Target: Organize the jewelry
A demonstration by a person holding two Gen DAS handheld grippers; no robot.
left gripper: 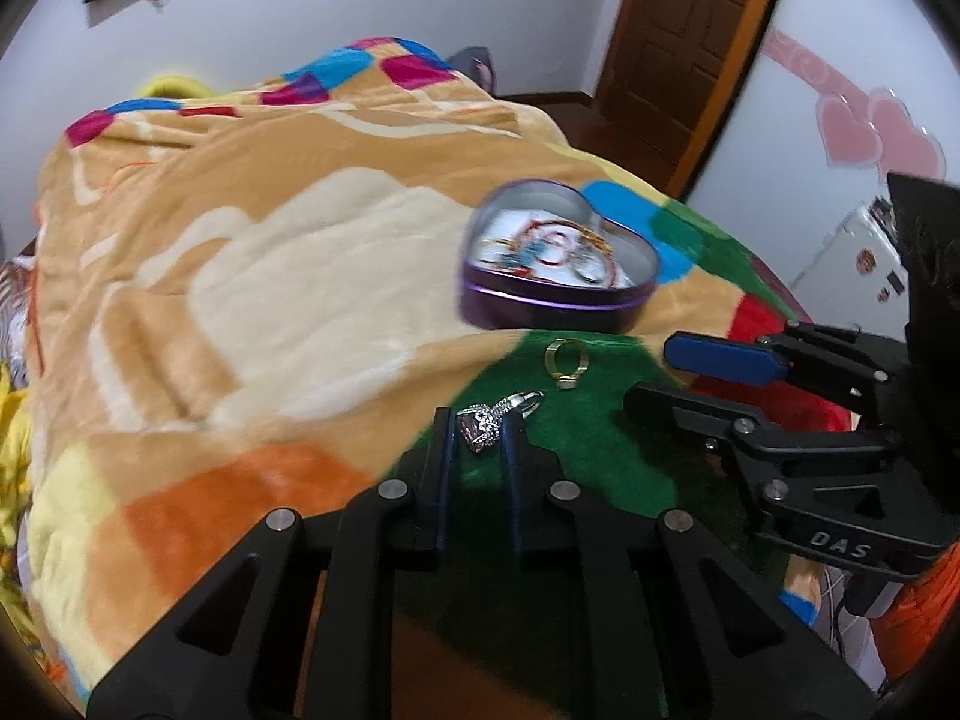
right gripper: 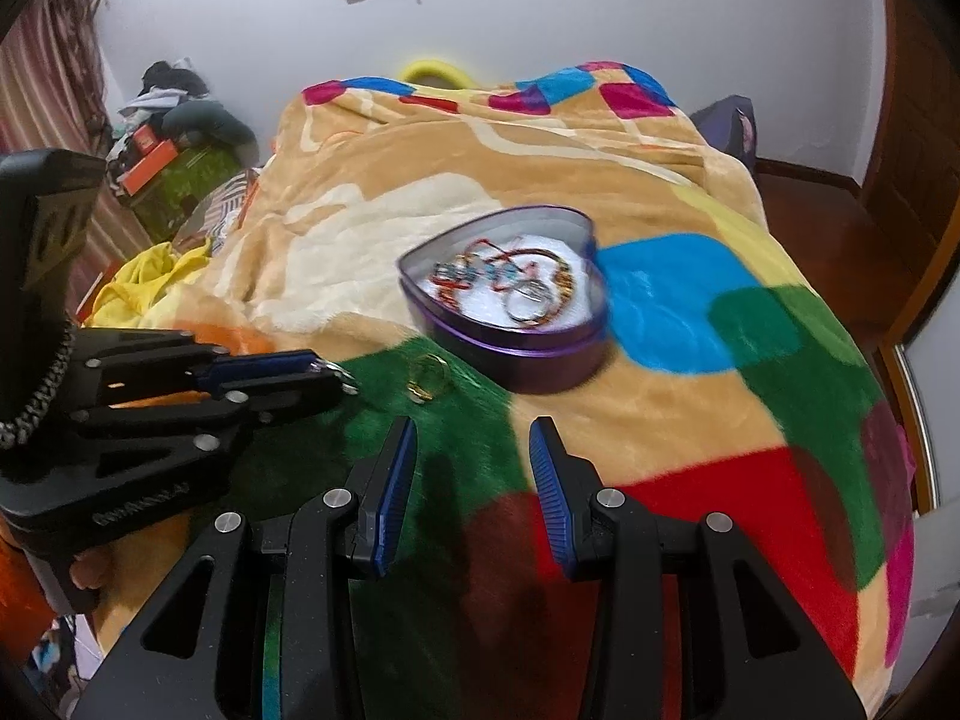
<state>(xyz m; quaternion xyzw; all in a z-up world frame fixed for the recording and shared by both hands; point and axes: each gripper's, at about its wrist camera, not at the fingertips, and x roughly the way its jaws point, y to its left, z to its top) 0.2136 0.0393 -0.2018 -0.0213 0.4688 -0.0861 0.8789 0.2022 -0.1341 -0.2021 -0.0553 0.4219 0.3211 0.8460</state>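
A purple heart-shaped tin (left gripper: 555, 261) sits open on the blanket and holds several bracelets and rings; it also shows in the right wrist view (right gripper: 510, 300). A gold ring (left gripper: 565, 365) lies on the green patch just in front of the tin, also in the right wrist view (right gripper: 425, 381). My left gripper (left gripper: 477, 429) is shut on a silver jewelled ring (left gripper: 489, 420), held just above the blanket; it shows in the right wrist view (right gripper: 336, 373) at the left. My right gripper (right gripper: 471, 438) is open and empty, to the right of the gold ring, also seen in the left wrist view (left gripper: 657, 378).
A multicoloured fleece blanket (right gripper: 660, 396) covers the bed. A wooden door (left gripper: 678, 30) stands at the back right. Clothes and boxes (right gripper: 168, 138) pile up at the far left. The bed edge (right gripper: 912, 420) drops off at the right.
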